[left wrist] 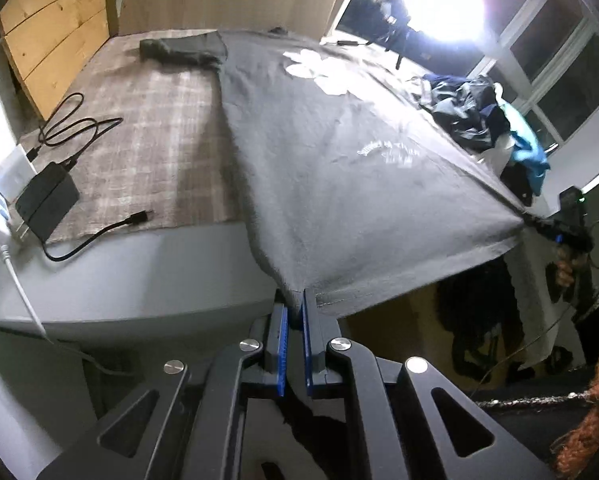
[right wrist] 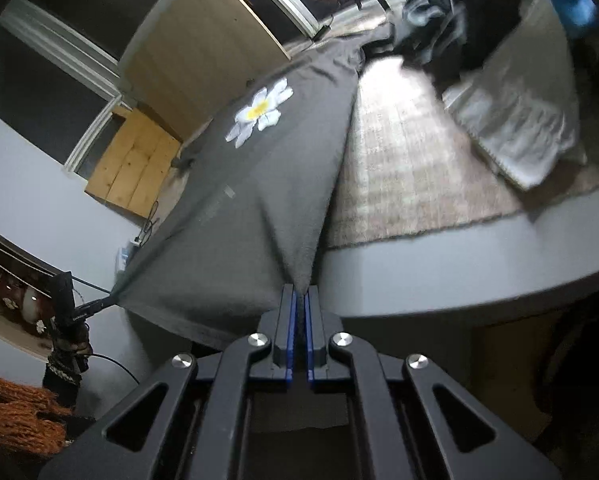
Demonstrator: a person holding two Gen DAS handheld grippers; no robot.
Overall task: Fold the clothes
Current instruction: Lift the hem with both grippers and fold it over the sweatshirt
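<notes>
Plaid bedding (left wrist: pixel 147 128) covered the grey-edged bed (left wrist: pixel 139 272) on which everything lay, with pale wood panelling and dark windows behind it. Taking the grey T-shirt (left wrist: pixel 339 152) as the landmark and reading the left wrist view from left to right: well to its left sat a black power adapter (left wrist: pixel 45 200) with a looped black cable (left wrist: pixel 71 120) near a white plug block (left wrist: pixel 3 184); the shirt itself spread over the middle of the bed, its near hem lifted off the mattress and pulled taut between two corners. Its fabric was plain dark grey, with a white daisy print (right wrist: pixel 261 110) with a yellow centre near the far end and a small patch of pale lettering (left wrist: pixel 391 154) lower down, too blurred to read. The left gripper (left wrist: pixel 295 308) was clenched on the shirt's near corner, cloth pinched between its blue pads. Right of the shirt lay a heap of dark and blue clothes (left wrist: pixel 479 116). At the shirt's far right corner the right gripper (right wrist: pixel 299 304) was likewise clamped on the hem, a fold of grey cloth squeezed between its blue pads. A folded white towel (right wrist: pixel 527 128) lay beyond that on the bed.
</notes>
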